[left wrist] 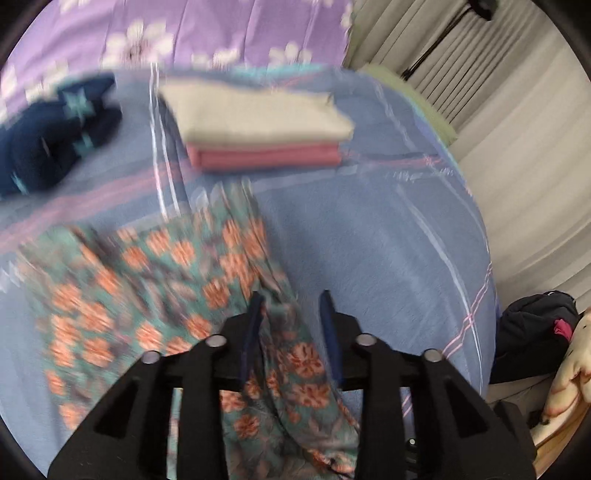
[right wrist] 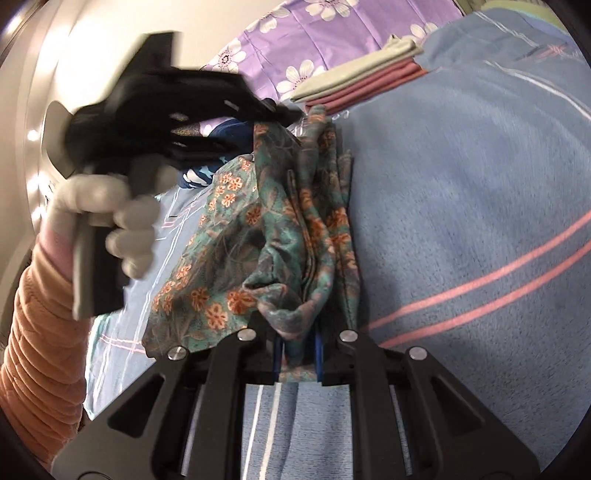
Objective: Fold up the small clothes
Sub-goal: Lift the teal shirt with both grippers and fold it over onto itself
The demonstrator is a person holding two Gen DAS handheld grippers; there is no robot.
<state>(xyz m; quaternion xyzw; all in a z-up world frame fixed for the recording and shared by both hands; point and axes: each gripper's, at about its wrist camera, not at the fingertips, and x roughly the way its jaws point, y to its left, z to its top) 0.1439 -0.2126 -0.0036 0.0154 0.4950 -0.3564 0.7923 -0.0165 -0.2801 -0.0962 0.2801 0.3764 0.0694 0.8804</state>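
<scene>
A teal garment with orange flowers [left wrist: 155, 280] lies bunched on the blue striped bedspread [left wrist: 369, 240]. My left gripper [left wrist: 291, 299] hangs over its right edge with the jaws apart; cloth passes between the fingers. My right gripper [right wrist: 299, 332] is shut on a gathered fold of the same garment [right wrist: 273, 236]. In the right wrist view the left gripper [right wrist: 291, 114] sits at the garment's far end, held by a white-gloved hand. A folded grey and pink stack [left wrist: 262, 129] lies further back, also in the right wrist view [right wrist: 354, 81].
A dark navy patterned garment [left wrist: 55, 140] lies crumpled at the back left. A purple flowered sheet [left wrist: 221, 29] runs along the back. Curtains [left wrist: 498, 92] and a dark bag [left wrist: 535, 325] are beyond the bed's right edge.
</scene>
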